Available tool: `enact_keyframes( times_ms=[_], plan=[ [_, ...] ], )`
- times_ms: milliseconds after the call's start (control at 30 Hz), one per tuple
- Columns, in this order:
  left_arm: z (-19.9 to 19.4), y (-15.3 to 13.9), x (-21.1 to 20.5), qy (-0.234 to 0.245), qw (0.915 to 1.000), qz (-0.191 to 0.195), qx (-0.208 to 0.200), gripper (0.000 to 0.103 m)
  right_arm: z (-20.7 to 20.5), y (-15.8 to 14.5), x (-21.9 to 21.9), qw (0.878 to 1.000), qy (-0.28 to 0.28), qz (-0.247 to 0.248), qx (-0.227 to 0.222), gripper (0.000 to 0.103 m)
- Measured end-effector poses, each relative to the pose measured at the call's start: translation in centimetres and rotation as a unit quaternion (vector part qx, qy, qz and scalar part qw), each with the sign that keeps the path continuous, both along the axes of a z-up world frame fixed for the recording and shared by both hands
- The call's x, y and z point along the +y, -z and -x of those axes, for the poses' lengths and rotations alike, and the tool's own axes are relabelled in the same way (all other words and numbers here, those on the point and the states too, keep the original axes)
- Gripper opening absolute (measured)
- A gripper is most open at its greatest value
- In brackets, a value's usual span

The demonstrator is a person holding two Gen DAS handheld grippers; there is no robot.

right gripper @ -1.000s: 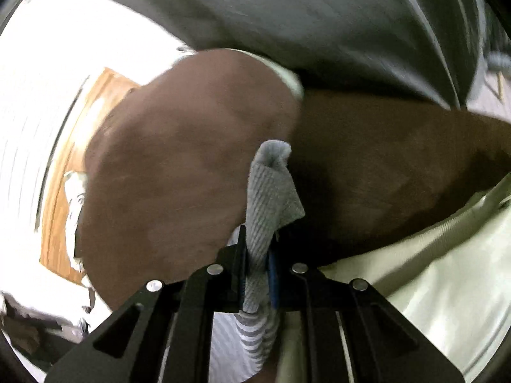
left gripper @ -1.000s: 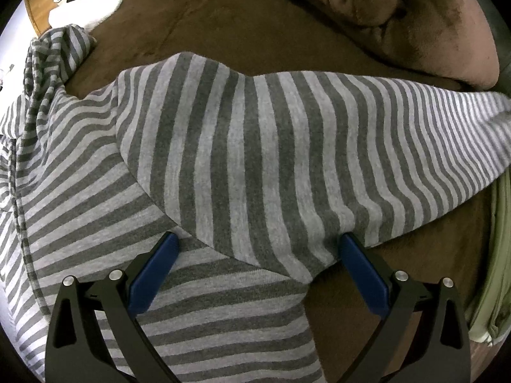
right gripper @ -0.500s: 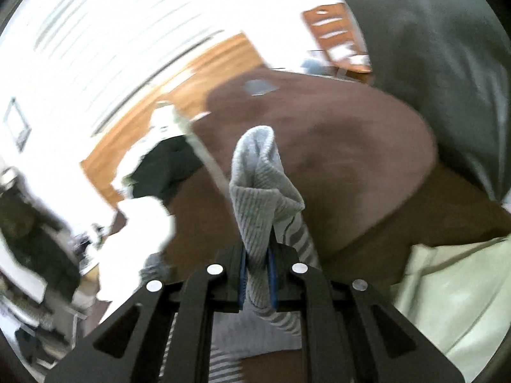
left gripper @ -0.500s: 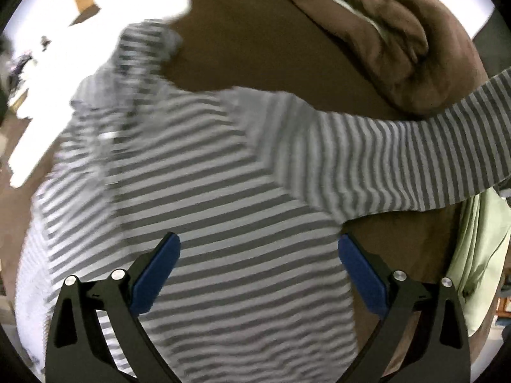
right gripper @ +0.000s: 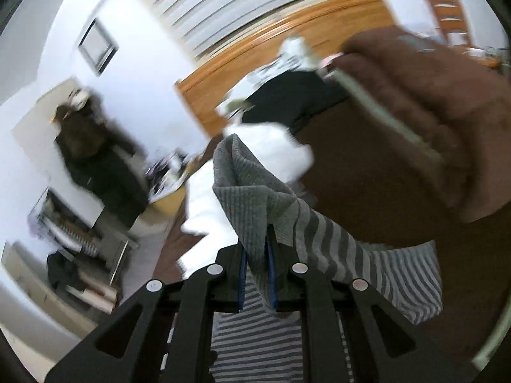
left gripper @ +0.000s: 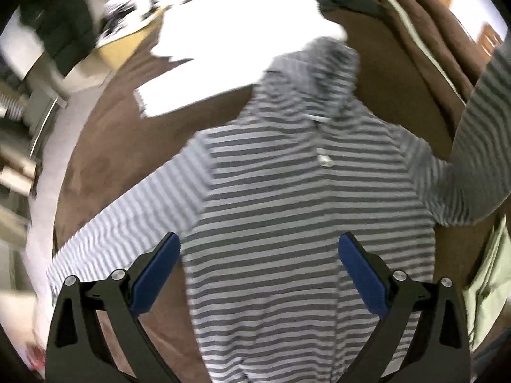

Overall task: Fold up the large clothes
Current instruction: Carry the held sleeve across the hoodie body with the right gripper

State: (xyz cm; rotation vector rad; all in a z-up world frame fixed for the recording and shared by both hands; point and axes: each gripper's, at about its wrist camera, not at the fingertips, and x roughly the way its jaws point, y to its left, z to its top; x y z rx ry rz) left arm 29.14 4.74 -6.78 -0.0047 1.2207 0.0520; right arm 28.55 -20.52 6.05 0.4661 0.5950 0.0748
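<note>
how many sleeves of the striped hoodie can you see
2. On the grey-striped knit hoodie, one sleeve lies spread to the left on the brown blanket; the other sleeve rises at right, its cuff clamped in the right gripper.

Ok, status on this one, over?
Left gripper open above striped hoodie. Right gripper shut on its sleeve cuff, lifted. White garment beyond hood.

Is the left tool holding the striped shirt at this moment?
No, the left tool is wide open above the striped shirt, and its blue pads grip no cloth.
</note>
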Motion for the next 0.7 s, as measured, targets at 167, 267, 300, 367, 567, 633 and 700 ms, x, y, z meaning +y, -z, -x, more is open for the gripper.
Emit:
enact_keyframes(
  times_ms=[167,267,300,367,567,633,700],
  plan=[
    [0.7,2.0,5.4,-0.054,0.9985,0.001,0.010,0.097,-4.7,4.4,7.9,0.997,-0.062,0.019,0.044,0.012],
    [1.1,3.4,7.9,-0.072,0.9973,-0.001,0.016,0.097,-6.5,8.4,12.4,0.991,-0.102,0.030,0.079,0.012],
    [1.3,3.9,8.6,-0.076,0.9969,-0.003,0.019,0.097,-6.8,9.7,13.7,0.989,-0.113,0.038,0.089,0.012],
    [1.5,4.9,9.8,-0.085,0.9961,-0.005,0.025,0.097,-7.1,12.6,16.2,0.984,-0.133,0.046,0.113,0.012],
    [2.2,7.5,12.9,-0.108,0.9933,0.002,0.041,0.097,-6.7,18.0,20.4,0.973,-0.162,0.056,0.152,0.012],
    [2.4,8.2,13.8,-0.114,0.9925,0.005,0.044,0.097,-6.6,19.1,21.6,0.970,-0.167,0.064,0.162,0.012],
    [2.7,9.1,14.5,-0.121,0.9913,0.010,0.050,0.097,-6.7,20.0,22.4,0.967,-0.173,0.079,0.168,0.014]
  ],
)
